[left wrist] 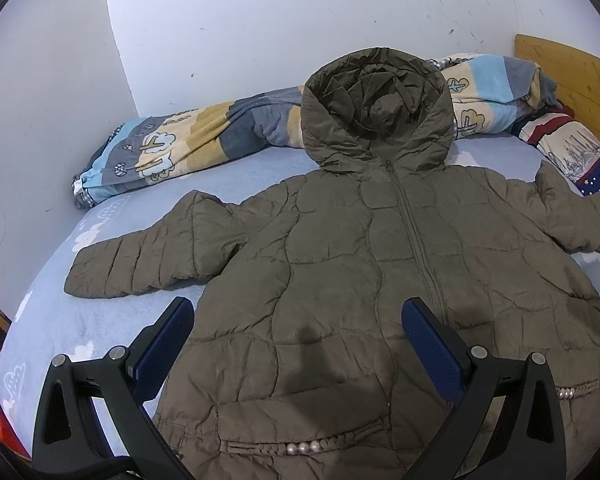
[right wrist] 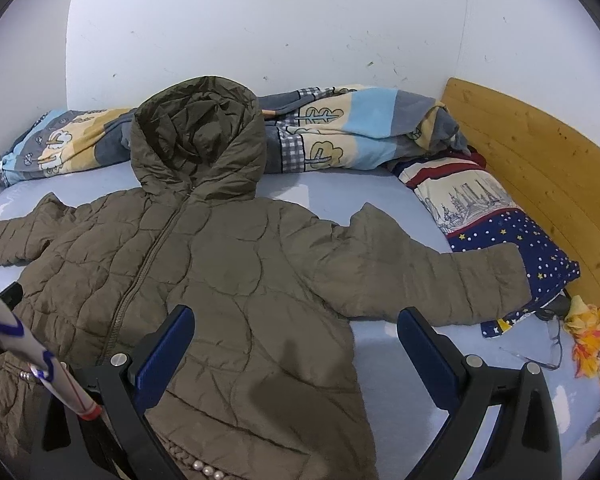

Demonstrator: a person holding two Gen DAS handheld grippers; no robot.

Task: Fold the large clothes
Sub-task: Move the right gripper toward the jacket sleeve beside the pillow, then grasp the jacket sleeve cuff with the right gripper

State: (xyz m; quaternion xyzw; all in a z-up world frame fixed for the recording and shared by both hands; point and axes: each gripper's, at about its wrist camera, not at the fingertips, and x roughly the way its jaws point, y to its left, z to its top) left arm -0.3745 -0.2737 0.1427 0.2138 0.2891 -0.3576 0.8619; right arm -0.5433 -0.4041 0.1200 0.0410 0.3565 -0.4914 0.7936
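An olive quilted hooded jacket (left wrist: 340, 248) lies flat, front up and zipped, on the light blue bed; it also shows in the right wrist view (right wrist: 220, 264). Both sleeves are spread out: the left sleeve (left wrist: 140, 260) and the right sleeve (right wrist: 420, 276). The hood (left wrist: 376, 104) points toward the wall. My left gripper (left wrist: 298, 320) is open and empty above the jacket's lower left front. My right gripper (right wrist: 296, 330) is open and empty above the jacket's lower right side.
A rolled patterned blanket (left wrist: 188, 140) lies along the wall behind the hood. A star-patterned pillow (right wrist: 500, 232) sits by the wooden headboard (right wrist: 540, 168). Glasses (right wrist: 540, 344) and an orange-yellow cloth (right wrist: 588, 336) lie at the right. A white tube (right wrist: 32, 348) crosses the right wrist view's left edge.
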